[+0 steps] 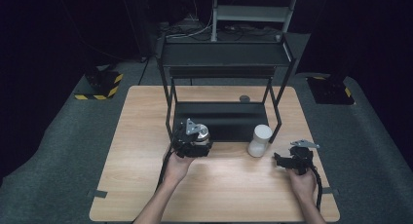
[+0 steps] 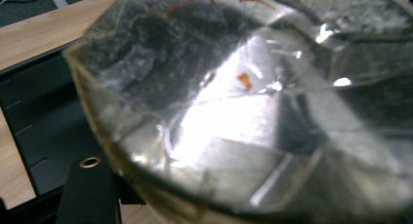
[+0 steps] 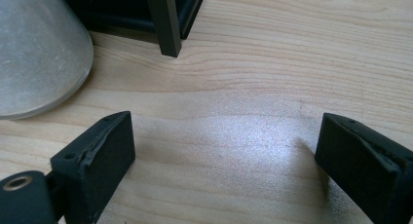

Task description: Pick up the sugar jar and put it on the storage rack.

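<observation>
My left gripper (image 1: 194,139) is shut on a clear faceted glass jar (image 2: 253,117), held up off the table just in front of the black rack's lower shelf (image 1: 229,121). In the left gripper view the jar sits close up, and one black finger (image 2: 90,195) shows at the bottom left. A frosted white cylinder (image 1: 259,140) stands on the wooden table (image 1: 141,136) by the rack's front right leg. My right gripper (image 1: 285,160) rests low at the table's right, open, with bare wood between its jaws (image 3: 224,136). The cylinder (image 3: 39,48) lies to its upper left.
The black two-tier metal rack (image 1: 224,53) stands at the middle back of the table, and one of its legs (image 3: 165,24) is close ahead of the right gripper. A small dark round object (image 1: 244,98) lies behind the lower shelf. Grey carpet surrounds the table.
</observation>
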Demonstrator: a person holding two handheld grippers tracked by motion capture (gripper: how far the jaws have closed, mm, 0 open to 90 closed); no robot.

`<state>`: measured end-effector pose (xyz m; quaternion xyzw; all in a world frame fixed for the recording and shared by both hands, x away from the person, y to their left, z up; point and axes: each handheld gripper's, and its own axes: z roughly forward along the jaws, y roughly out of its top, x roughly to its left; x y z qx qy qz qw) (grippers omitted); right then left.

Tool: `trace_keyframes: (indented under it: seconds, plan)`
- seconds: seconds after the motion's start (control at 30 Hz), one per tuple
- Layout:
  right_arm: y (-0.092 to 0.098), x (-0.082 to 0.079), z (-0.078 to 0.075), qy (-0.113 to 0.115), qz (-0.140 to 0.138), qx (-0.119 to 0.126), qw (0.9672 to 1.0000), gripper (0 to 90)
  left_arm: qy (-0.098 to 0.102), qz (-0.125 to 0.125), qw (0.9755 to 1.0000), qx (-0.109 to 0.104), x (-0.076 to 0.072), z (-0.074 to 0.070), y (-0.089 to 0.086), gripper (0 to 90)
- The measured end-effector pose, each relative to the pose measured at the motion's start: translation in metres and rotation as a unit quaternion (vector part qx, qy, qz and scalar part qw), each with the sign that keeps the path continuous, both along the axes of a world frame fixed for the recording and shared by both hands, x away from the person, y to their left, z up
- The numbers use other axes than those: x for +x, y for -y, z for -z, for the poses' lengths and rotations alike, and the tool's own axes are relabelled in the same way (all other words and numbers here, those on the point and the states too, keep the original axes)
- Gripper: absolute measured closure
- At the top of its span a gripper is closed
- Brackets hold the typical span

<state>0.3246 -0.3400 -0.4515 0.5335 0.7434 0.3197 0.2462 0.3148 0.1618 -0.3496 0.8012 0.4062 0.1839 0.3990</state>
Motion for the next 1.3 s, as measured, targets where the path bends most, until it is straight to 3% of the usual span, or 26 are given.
trace_keyframes:
  seconds: [0.37,0.53,0.73,0.87,1.1,1.3]
  plan:
    - [0.0,0.0,0.0,0.0,0.0,0.0,1.0,6.5,0.003,-0.001,1.0,0.003,0.01,-0.033,0.002,30.7]
    - [0.0,0.0,0.0,0.0,0.0,0.0,1.0,6.5,0.006,0.007,0.9999,0.013,0.016,-0.055,0.007,30.8]
    - [0.0,0.0,0.0,0.0,0.0,0.0,1.0,6.5,0.014,0.009,0.9998,0.009,0.02,-0.078,0.011,30.7]
    - [0.0,0.0,0.0,0.0,0.0,0.0,1.0,6.5,0.016,0.009,0.9998,-0.007,0.021,-0.09,0.009,30.7]
    - [0.0,0.0,0.0,0.0,0.001,0.0,1.0,6.1,0.015,0.003,0.9999,-0.005,0.027,-0.113,0.011,30.7]
    - [-0.001,0.001,0.0,-0.002,0.004,-0.001,1.0,4.4,0.026,0.002,0.9996,0.002,0.029,-0.14,0.016,30.7]
